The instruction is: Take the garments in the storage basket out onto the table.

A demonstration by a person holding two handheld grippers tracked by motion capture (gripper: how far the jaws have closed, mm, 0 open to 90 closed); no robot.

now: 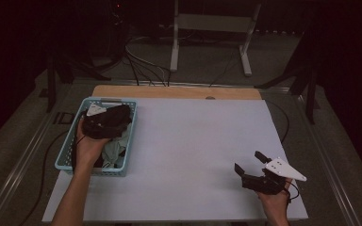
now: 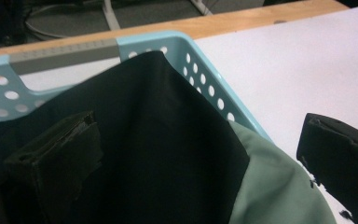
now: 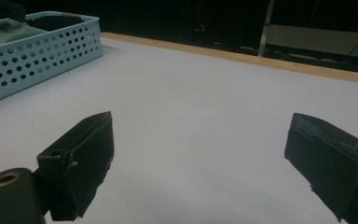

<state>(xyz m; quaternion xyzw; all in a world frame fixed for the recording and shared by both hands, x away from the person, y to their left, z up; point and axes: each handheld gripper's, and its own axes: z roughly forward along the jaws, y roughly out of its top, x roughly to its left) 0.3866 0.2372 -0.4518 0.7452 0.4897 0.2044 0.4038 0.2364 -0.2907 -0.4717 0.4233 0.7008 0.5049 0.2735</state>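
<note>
A light blue perforated basket [image 1: 69, 143] stands at the table's left, holding a black garment [image 2: 168, 130] on top of a pale green one [image 2: 279, 186]. My left gripper [image 1: 111, 117] hovers low over the basket's far half. In the left gripper view my left gripper [image 2: 200, 140] is open, its jaws wide apart, with the black cloth lying under and between them but not pinched. My right gripper [image 1: 250, 162] rests near the table's front right corner. It is open too, and my right gripper [image 3: 200, 154] has only bare table between its jaws.
A white sheet [image 1: 193, 141] covers the table, with a wooden strip [image 1: 179, 92] along the far edge. The basket [image 3: 37, 51] lies far to the left of the right gripper. Cables and a white frame [image 1: 212, 28] sit on the floor beyond the table.
</note>
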